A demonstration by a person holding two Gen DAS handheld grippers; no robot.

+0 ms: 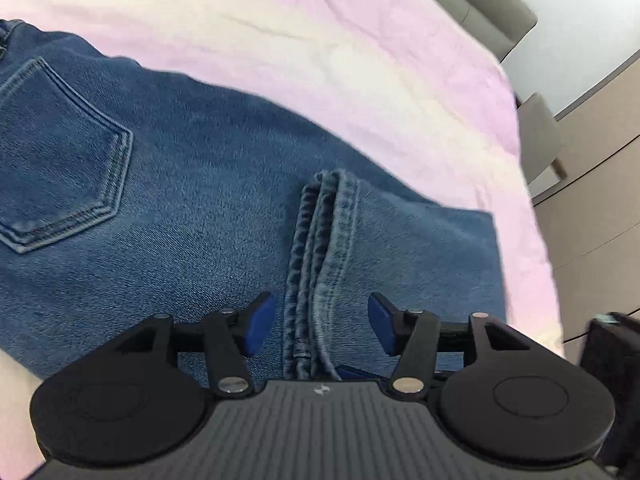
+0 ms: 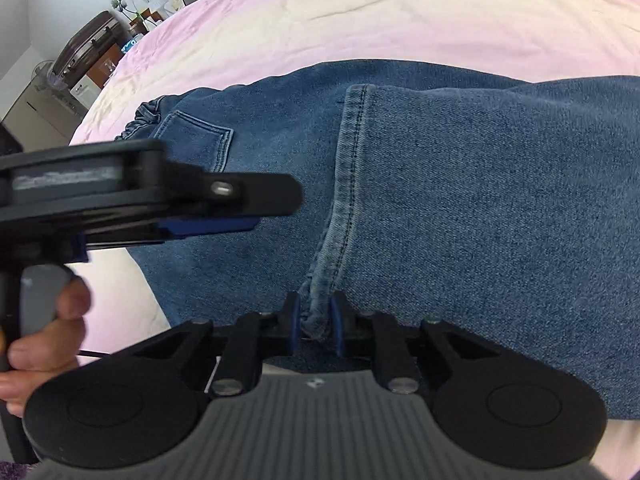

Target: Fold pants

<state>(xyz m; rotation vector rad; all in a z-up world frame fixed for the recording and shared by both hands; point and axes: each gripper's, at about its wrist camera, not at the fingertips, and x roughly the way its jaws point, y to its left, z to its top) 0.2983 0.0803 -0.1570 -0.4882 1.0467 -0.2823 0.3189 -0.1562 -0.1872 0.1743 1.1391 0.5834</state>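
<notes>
Blue denim pants (image 2: pixel 460 200) lie on a pink bedsheet (image 2: pixel 360 12), the leg ends already brought over the seat beside the back pocket (image 1: pixel 60 152). The right gripper (image 2: pixel 316 328) pinches the stacked hems (image 2: pixel 348 184) at their near corner, pads pressed onto the cloth. The left gripper (image 1: pixel 322 324) hovers over the same hem edge with its blue pads (image 1: pixel 260 320) spread and nothing between them. The denim looks thick, soft and fairly heavy, likely to sag and drag rather than slip; the stitched hem, firmer than the open cloth, seems the surest hold. No brand, label or writing can be read; only a small pale mark shows on each gripper body.
</notes>
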